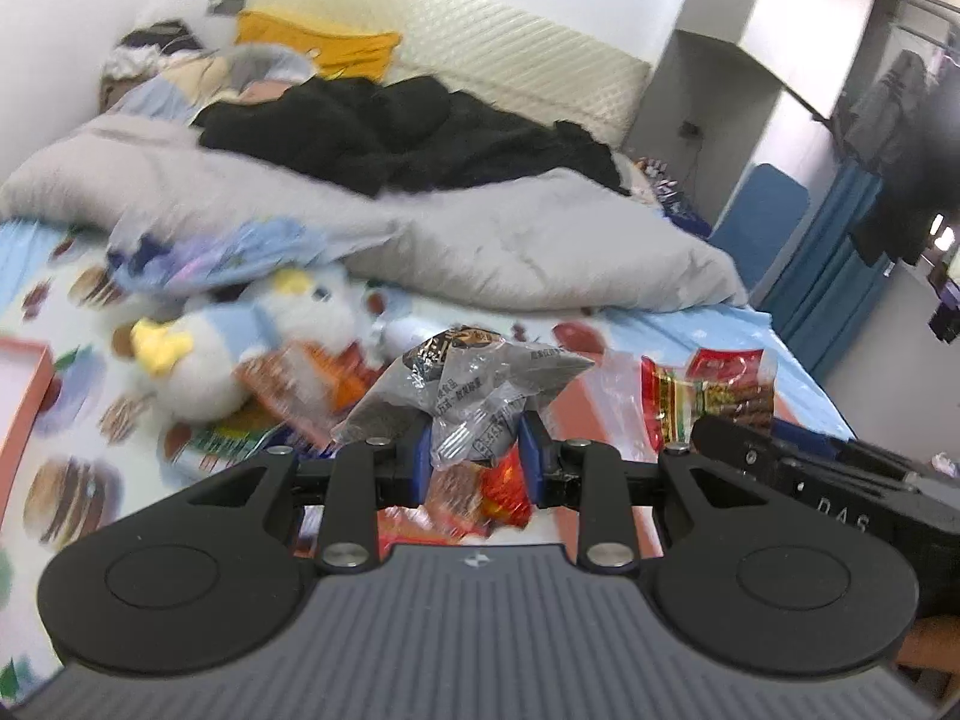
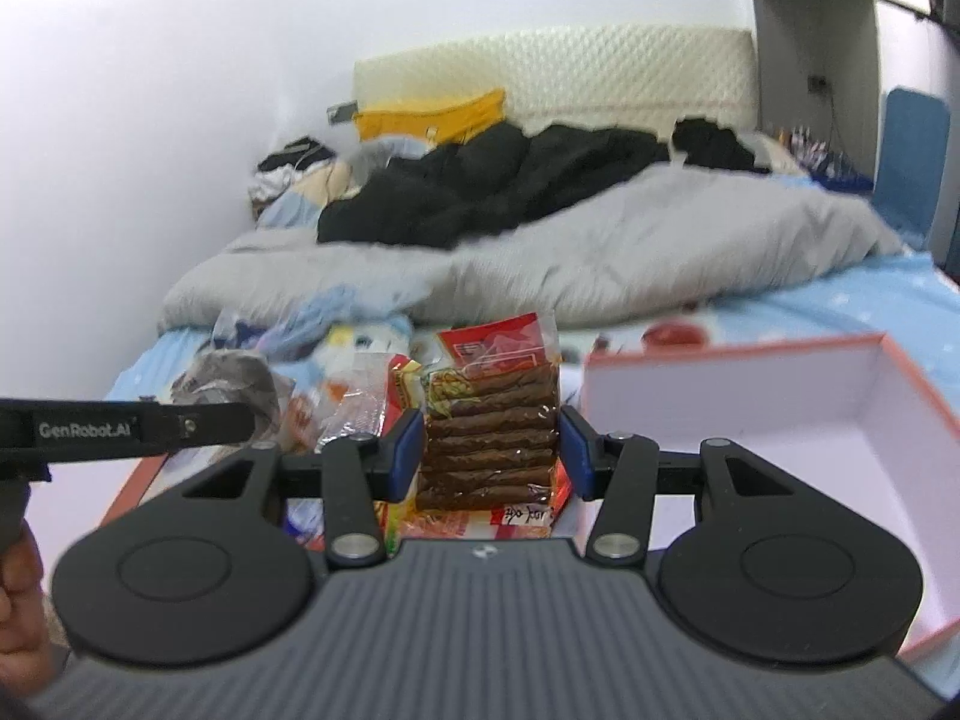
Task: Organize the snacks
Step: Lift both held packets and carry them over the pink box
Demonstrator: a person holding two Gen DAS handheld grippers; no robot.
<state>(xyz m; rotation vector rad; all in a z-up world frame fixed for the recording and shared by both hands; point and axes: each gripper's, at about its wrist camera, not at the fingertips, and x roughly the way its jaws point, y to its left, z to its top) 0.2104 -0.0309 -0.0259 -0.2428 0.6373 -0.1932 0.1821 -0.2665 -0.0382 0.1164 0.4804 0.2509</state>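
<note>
My left gripper [image 1: 474,453] is shut on a crinkled silver snack packet [image 1: 474,390] with black print and holds it above a pile of loose snack packets [image 1: 288,396] on the bed. My right gripper [image 2: 489,450] is shut on a clear pack of brown stick snacks [image 2: 492,420] with a red and yellow label. That pack also shows at the right of the left wrist view [image 1: 708,390], with the right gripper's black body below it. The left gripper's arm [image 2: 120,429] crosses the left side of the right wrist view, with the silver packet [image 2: 234,381] behind it.
An open white box with an orange rim [image 2: 780,420] lies on the bed to the right of my right gripper. A white and blue plush toy [image 1: 240,336] lies by the snack pile. A grey duvet [image 1: 480,240] and black clothes [image 1: 390,132] cover the far bed.
</note>
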